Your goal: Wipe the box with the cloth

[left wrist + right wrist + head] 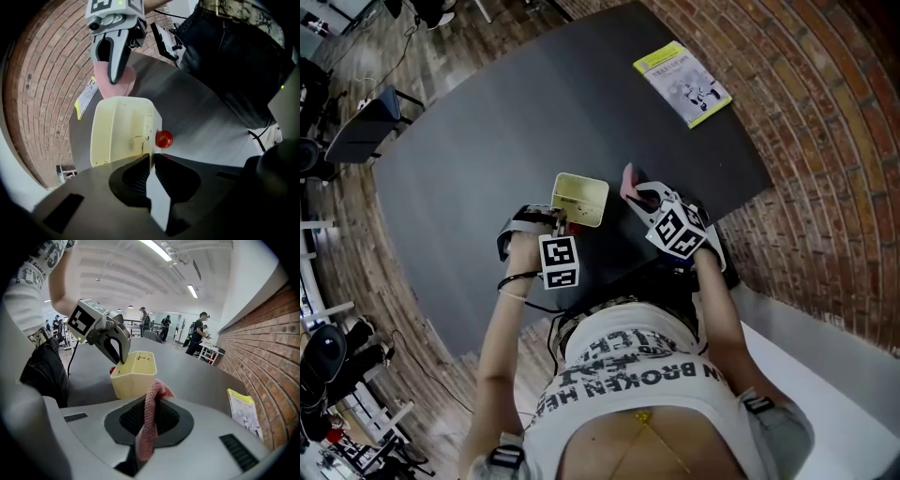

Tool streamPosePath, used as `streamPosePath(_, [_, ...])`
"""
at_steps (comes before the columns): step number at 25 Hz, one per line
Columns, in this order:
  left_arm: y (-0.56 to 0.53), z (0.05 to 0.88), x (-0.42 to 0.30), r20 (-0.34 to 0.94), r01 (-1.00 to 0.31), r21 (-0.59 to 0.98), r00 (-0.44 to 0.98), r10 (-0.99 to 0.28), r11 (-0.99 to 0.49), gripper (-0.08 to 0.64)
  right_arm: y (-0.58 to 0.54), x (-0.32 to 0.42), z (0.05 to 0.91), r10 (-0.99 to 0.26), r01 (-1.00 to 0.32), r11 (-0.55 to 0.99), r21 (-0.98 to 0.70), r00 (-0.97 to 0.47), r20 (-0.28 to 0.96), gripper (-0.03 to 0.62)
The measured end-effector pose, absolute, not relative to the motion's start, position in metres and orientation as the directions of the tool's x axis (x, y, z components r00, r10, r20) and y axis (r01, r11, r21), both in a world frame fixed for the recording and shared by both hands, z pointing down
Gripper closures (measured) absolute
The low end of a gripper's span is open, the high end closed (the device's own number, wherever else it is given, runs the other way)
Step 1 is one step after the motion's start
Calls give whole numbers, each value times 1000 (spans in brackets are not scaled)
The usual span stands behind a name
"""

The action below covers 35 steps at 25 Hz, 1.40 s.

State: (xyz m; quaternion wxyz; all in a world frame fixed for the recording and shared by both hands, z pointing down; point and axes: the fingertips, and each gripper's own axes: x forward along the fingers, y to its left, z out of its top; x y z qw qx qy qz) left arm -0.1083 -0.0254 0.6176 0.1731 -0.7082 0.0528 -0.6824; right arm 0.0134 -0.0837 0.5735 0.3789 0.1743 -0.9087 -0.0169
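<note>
Currently the left gripper (151,158) is clamped on the near wall of the pale yellow open-topped plastic box (119,131), coming in steeply over the rim. It looks like a hold-down so the box can't skate on the dark grey table (478,159) under wiping load. The right gripper (152,401) is pinched on the pink knitted cloth (149,427), with a fold poking out ahead of its jaws as the working face, and the box sits just ahead of it with no contact evident. A small red ball (163,139) lies just beside the left jaws and could get knocked.
</note>
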Motion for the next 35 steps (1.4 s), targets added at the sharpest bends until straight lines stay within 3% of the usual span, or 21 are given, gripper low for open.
streamPosePath(7, [-22, 616, -107, 955, 103, -293, 80, -286, -950, 520, -93, -12, 590, -294, -228, 955, 190, -639, 711, 575])
streamPosePath(24, [-20, 616, -107, 964, 127, -267, 51, -263, -955, 525, -89, -32, 607, -251, -127, 967, 220, -615, 748, 575])
streamPosePath(35, [-18, 617, -101, 967, 38, -249, 57, -247, -968, 526, -48, -37, 617, -210, -96, 977, 192, -607, 767, 575])
